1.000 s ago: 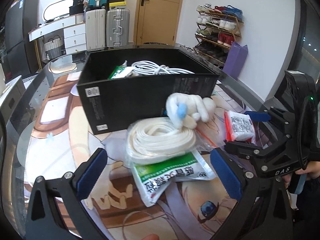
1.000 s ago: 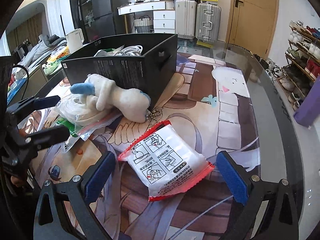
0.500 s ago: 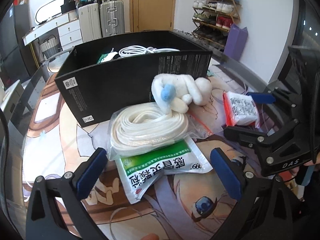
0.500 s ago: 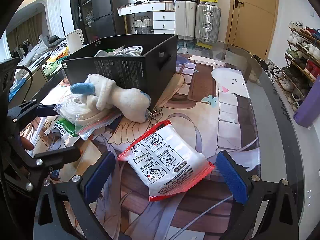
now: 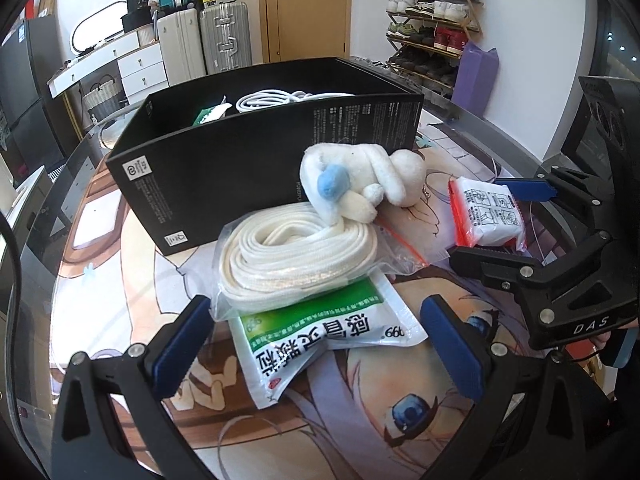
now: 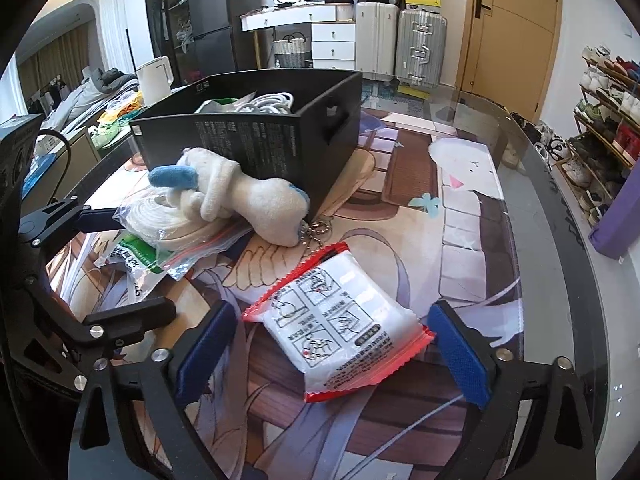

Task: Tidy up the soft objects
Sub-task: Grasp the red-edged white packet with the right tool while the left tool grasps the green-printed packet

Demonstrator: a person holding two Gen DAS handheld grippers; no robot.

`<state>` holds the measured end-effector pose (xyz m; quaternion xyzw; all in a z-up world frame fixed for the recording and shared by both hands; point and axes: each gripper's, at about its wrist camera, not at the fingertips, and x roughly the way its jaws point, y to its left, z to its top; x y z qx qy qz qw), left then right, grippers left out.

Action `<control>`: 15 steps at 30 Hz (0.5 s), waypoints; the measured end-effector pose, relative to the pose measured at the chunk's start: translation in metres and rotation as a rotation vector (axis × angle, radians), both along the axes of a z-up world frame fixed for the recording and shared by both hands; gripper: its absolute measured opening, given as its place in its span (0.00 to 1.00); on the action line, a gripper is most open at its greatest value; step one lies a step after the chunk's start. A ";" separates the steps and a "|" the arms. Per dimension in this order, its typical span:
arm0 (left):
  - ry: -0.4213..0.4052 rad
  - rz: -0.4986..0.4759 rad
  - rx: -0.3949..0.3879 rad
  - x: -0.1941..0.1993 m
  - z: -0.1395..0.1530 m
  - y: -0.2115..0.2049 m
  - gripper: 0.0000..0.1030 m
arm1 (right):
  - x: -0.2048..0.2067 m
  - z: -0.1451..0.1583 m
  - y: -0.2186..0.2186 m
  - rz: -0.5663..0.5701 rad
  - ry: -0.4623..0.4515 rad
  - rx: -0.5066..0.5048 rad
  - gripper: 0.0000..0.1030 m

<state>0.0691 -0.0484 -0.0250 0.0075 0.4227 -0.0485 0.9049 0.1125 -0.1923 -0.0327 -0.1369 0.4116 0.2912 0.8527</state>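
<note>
A white plush toy (image 5: 356, 184) with a blue tuft lies against the black box (image 5: 248, 168) and on a clear bag of coiled white strap (image 5: 296, 256). Under the bag lies a green-and-white packet (image 5: 320, 336). My left gripper (image 5: 316, 344) is open around that packet. A red-edged white packet (image 6: 340, 328) lies on the mat, between the open jaws of my right gripper (image 6: 332, 360). The plush (image 6: 240, 200), box (image 6: 264, 148) and strap bag (image 6: 176, 228) also show in the right wrist view. The box holds a white cable (image 5: 276, 100).
The items lie on a printed mat (image 6: 460, 240) over a round glass table (image 6: 560, 280). Suitcases (image 5: 208, 36), a white dresser and a shoe rack (image 5: 432, 28) stand behind. The right gripper's body (image 5: 568, 272) sits right of the red packet (image 5: 488, 212).
My left gripper has moved closer and lower over the green packet and strap bag. My right gripper has edged forward around the red-edged packet. The objects have not moved.
</note>
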 end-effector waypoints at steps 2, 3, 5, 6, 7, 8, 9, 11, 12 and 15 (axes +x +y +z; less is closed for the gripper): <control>0.000 0.000 0.000 0.000 0.000 0.001 1.00 | -0.001 0.001 0.002 0.006 -0.003 0.002 0.87; 0.001 0.000 -0.001 0.000 0.000 0.001 1.00 | -0.002 0.001 0.002 0.007 -0.003 0.005 0.86; 0.002 0.000 0.000 0.000 0.000 0.001 1.00 | -0.003 0.001 0.003 0.011 -0.006 0.008 0.85; 0.003 0.001 0.000 0.000 0.000 0.000 1.00 | -0.003 0.001 0.004 0.014 -0.007 0.011 0.84; 0.002 0.001 0.000 -0.001 0.001 0.001 1.00 | -0.004 0.001 0.004 0.017 -0.009 0.013 0.82; 0.002 0.002 0.000 -0.001 0.002 0.001 1.00 | -0.004 0.001 0.004 0.017 -0.011 0.016 0.81; 0.002 0.002 -0.002 -0.001 0.002 0.001 1.00 | -0.004 0.002 0.004 0.018 -0.012 0.018 0.80; 0.001 0.004 -0.002 -0.002 0.002 0.001 1.00 | -0.004 0.002 0.003 0.017 -0.017 0.023 0.74; 0.001 0.006 -0.002 -0.002 0.002 0.000 1.00 | -0.004 0.002 0.002 0.017 -0.015 0.027 0.74; 0.002 0.002 -0.003 -0.002 0.003 0.001 1.00 | -0.005 0.004 0.001 0.021 -0.014 0.041 0.71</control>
